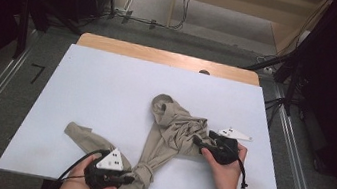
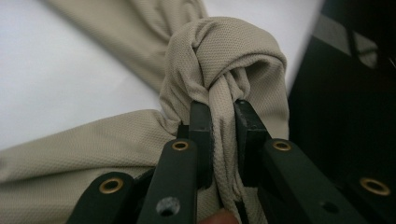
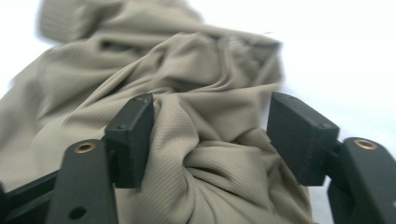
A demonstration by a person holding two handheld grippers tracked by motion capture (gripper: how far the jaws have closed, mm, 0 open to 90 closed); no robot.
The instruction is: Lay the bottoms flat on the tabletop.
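A beige knitted garment lies crumpled on the white tabletop, with one strip running down to a knot near the front edge. My left gripper is shut on a fold of the fabric just under that knot, and the cloth is pinched between its jaws. My right gripper sits at the right side of the bunched middle. Its jaws stand apart around a bulge of the garment. The left pad touches the fabric, while the right pad stands off it.
Another strip of the garment stretches to the left of the left gripper. A wooden strip borders the table's far side. Dark stands and cables surround the table on the floor. The table's front edge runs right under the left hand.
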